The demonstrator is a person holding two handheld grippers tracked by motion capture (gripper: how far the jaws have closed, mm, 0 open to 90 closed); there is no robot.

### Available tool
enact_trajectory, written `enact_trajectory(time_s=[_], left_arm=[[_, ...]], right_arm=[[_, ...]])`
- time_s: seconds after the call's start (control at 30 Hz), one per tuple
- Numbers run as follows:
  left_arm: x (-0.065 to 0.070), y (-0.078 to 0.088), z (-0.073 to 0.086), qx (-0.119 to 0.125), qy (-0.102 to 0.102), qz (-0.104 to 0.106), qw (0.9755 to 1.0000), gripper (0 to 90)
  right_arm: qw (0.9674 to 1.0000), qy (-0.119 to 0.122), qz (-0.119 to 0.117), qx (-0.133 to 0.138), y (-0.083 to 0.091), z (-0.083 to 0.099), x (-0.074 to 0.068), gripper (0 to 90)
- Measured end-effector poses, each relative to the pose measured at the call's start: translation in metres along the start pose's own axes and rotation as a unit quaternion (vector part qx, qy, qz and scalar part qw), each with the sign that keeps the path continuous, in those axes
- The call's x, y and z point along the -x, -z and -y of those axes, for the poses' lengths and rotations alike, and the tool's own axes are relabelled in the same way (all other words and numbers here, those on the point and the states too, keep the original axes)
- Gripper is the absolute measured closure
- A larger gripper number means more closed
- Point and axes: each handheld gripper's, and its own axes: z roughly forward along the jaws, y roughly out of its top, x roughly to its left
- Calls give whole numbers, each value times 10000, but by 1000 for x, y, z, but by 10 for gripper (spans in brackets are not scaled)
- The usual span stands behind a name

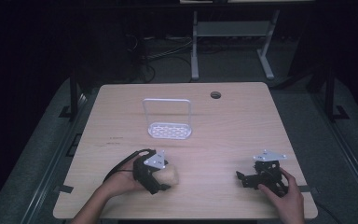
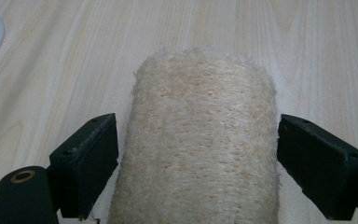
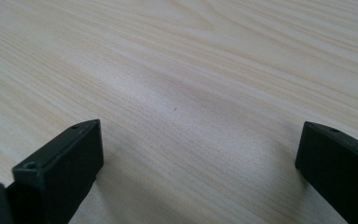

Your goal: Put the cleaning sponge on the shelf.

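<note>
scene: we see a pale wooden worktop (image 1: 242, 126) from above, with a person's two hands coming in from the near edge, each holding a set of black tongs.
left tongs (image 1: 161, 179): released, the two jaws standing apart on either side of a loofah sponge (image 2: 200, 144); in the left gripper view the left jaw looks to be just touching the fibres and the right jaw sits just off them.
loofah sponge: a tan, rough, rounded block lying flat on the worktop, between the jaws of the left tongs and running forward past their tips.
right tongs (image 1: 249, 179): released, jaws wide apart with bare wood between them, resting low on the worktop well to the right of the left tongs.
white rack (image 1: 168, 119): a small perforated white stand with a tall wire loop, beyond the left tongs and well apart from them.
step in hand: we judge it to be gripping the sponge.
doing it well: we would keep the sponge centred, close evenly on both flanks, and squeeze only until the soft fibres give a little, so it does not twist out.
</note>
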Motion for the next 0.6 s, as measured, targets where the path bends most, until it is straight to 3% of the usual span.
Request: enact_trajectory(time_s=[0.47,0.6], left_arm=[[-1,-1,1,-39,40,-27,10000,154],[-2,1,2,-2,23,-11,10000,224]], right_arm=[[10000,-1,1,-1,0,0,0,7],[10000,0,1,0,0,0,0,7]])
